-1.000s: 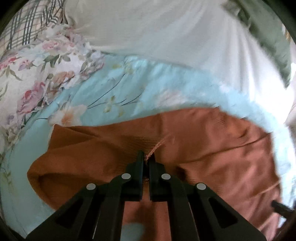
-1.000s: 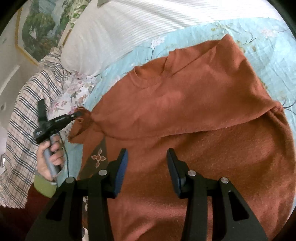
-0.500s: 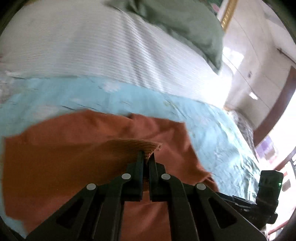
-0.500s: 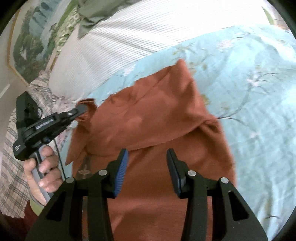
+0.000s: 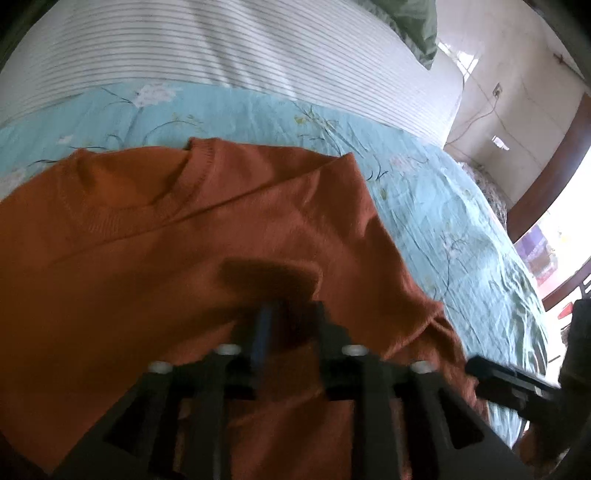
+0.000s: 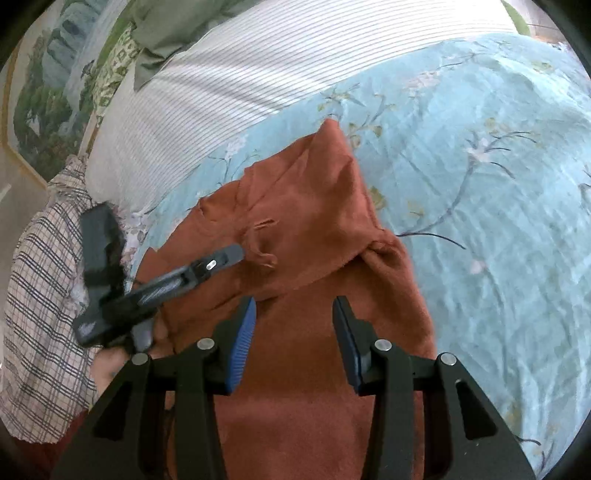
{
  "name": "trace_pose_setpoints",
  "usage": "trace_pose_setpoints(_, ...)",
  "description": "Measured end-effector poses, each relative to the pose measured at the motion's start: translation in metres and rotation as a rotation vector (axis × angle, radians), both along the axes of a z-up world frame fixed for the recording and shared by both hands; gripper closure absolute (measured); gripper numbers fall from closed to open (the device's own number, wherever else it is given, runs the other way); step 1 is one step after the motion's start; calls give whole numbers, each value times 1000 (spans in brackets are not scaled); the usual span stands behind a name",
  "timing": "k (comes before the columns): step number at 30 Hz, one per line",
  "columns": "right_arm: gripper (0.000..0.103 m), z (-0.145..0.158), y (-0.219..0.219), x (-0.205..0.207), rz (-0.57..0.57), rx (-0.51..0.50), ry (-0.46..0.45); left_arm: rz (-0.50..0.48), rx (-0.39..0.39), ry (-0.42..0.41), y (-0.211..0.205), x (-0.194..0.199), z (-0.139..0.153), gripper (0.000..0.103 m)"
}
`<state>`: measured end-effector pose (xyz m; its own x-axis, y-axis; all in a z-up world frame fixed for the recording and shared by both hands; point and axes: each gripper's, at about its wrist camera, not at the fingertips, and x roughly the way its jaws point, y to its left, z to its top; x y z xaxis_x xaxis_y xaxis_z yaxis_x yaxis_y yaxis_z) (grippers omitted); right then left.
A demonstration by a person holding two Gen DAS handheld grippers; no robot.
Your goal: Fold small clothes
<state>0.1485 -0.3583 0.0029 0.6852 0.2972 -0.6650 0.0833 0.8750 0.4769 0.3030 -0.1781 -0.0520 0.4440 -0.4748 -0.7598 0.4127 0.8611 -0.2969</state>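
Observation:
A rust-orange knit sweater (image 5: 184, 236) lies on the light blue floral bedspread (image 5: 443, 206), with one sleeve folded across its body. It also fills the middle of the right wrist view (image 6: 314, 229). My left gripper (image 5: 290, 314) is open just above the sweater's middle, with nothing between its fingers. It shows from the side in the right wrist view (image 6: 236, 254), close to the folded sleeve's cuff (image 6: 267, 258). My right gripper (image 6: 293, 314) is open and empty above the sweater's lower body.
A white striped pillow (image 6: 258, 66) lies along the head of the bed, with a green cloth (image 6: 173, 29) behind it. A plaid cloth (image 6: 40, 280) lies at the left. The bedspread (image 6: 498, 184) stretches bare to the right. A wall and a doorway (image 5: 546, 177) stand beyond.
My left gripper carried the sleeve cuff across the sweater, opened and let it go. The sleeve now lies folded over the body. My right gripper stayed open.

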Motion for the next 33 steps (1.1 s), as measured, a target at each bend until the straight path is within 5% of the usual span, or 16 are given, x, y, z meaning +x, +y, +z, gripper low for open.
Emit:
trace_pose_setpoints(2, 58, -2, 9, 13, 26, -1, 10, 16, 9, -32, 19, -15, 10, 55)
trace_pose_setpoints(8, 58, -12, 32, 53, 72, -38, 39, 165, 73, -99, 117, -70, 29, 55)
trace_pose_setpoints(15, 58, -28, 50, 99, 94, -106, 87, 455, 217, -56, 241, -97, 3, 59)
trace_pose_setpoints(25, 58, -45, 64, 129, 141, -75, 108, 471, 241, -16, 268, -89, -16, 60)
trace_pose_setpoints(27, 72, -46, 71, 132, 159, -90, 105, 494, 247, -10, 274, -85, -18, 60)
trace_pose_setpoints(28, 91, -46, 73, 133, 164, -89, 108, 502, 246, -12, 276, -82, -19, 60)
trace_pose_setpoints(29, 98, -45, 75, 134, 169, -81, 104, 510, 250, -27, 275, -75, -19, 60)
trace_pose_setpoints(33, 98, -9, 71, 124, 150, -67, -11, 508, 281, -36, 266, -50, -22, 63)
